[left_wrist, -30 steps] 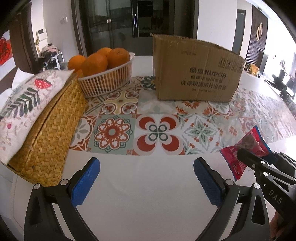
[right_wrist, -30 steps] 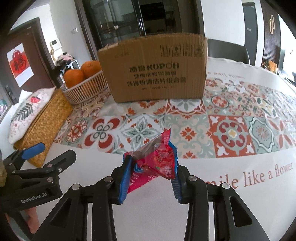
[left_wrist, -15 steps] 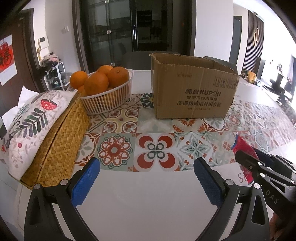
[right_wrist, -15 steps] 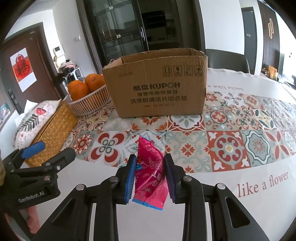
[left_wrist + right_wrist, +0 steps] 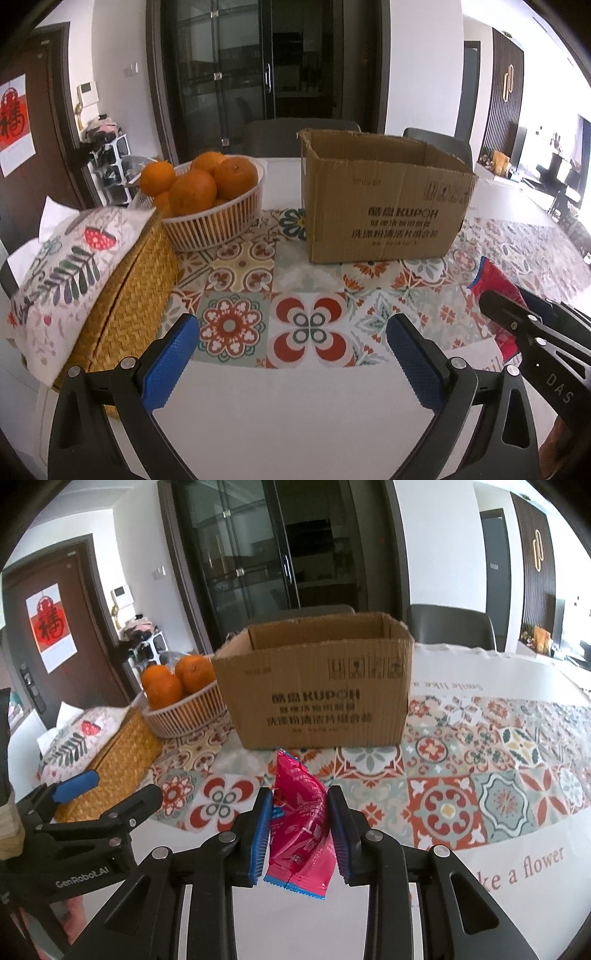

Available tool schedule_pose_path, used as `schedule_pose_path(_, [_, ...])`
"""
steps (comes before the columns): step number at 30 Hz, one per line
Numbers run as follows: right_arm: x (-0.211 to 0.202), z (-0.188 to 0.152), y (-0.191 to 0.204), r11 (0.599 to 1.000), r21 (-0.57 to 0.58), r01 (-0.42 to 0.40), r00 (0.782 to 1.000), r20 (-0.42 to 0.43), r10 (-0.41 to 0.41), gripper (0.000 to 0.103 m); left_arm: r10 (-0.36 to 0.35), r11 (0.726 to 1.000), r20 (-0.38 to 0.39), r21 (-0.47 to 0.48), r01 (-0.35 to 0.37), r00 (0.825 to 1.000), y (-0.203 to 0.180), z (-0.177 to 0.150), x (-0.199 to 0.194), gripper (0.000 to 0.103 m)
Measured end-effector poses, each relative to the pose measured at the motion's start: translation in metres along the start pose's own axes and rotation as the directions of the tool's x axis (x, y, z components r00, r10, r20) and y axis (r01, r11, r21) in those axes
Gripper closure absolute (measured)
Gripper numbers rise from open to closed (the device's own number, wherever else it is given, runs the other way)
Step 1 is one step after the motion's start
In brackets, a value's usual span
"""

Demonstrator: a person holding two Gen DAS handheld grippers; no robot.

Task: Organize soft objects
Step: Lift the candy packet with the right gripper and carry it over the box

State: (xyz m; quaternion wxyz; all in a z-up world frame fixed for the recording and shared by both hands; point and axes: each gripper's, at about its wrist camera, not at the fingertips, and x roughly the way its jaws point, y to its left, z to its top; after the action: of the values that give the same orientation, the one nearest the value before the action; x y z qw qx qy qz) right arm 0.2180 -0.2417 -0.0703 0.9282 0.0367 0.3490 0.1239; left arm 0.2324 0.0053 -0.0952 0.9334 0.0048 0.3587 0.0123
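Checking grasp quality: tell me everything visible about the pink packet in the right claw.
The pink packet is a small glossy foil-like pouch, magenta with pale print and blue crimped seams at top and bottom. It stands roughly upright, tilted a little, pinched at mid-height between the blue pads of the right claw, its sides buckled inward. Its lower edge hangs free, clear of the tablecloth. Nothing else touches it. The cardboard box stands beyond it.

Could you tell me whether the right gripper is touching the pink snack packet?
Touching. In the right wrist view, the right gripper has both blue pads pressed against the sides of the pink snack packet, which is pinched upright between them.
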Motion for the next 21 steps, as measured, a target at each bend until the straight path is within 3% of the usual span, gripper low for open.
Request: schedule_pose_path(21, [-0.016,0.063,-0.001,1.0,-0.006,0.01,0.989,0.145,-0.009,0.071,0.001,1.0,0.138,0.025,-0.005,0.99,-0.003,0.062,-0.013,0.0])
